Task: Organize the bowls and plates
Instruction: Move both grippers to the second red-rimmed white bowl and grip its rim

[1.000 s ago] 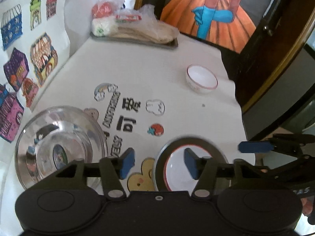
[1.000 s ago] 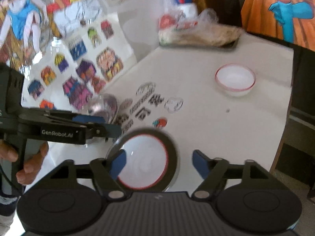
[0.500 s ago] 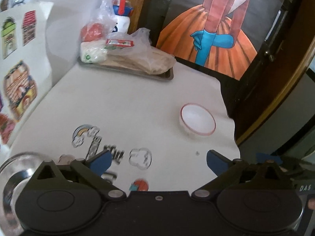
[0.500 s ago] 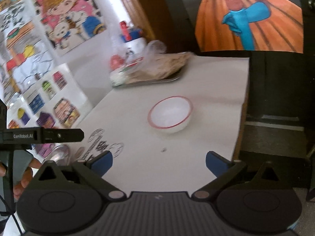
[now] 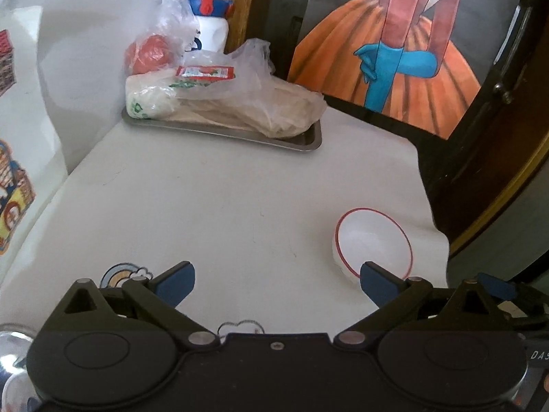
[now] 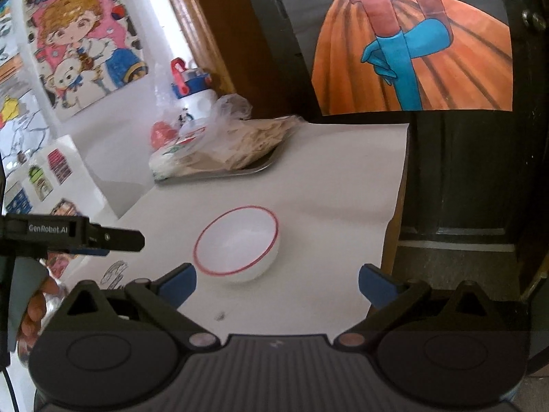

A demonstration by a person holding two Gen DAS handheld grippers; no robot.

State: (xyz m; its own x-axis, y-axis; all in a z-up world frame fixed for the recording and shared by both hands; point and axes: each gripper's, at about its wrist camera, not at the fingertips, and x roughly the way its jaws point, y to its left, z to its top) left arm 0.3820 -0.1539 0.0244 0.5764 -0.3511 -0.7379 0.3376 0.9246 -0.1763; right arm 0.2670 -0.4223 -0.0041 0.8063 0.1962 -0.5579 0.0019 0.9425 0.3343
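A small white bowl with a red rim (image 6: 236,242) stands upright on the white table, just ahead of my right gripper (image 6: 277,283), whose jaws are wide open and empty. In the left wrist view the same bowl (image 5: 373,242) lies at the right, partly behind the right fingertip (image 5: 377,285) of my left gripper (image 5: 277,283), also wide open with nothing between its pads. A sliver of the steel bowl (image 5: 10,346) shows at the lower left. The left gripper (image 6: 113,238) reaches in from the left of the right wrist view. The plate is out of view.
A metal tray (image 5: 295,139) with plastic bags of food sits at the table's back, a water bottle (image 5: 209,24) behind it. The table's right edge (image 6: 399,206) drops off beside a dark door. Coloured drawings cover the wall at left.
Both grippers opened wide and moved forward away from the red-rimmed plate and steel bowl toward the small bowl, which now looks larger and nearer in both views.
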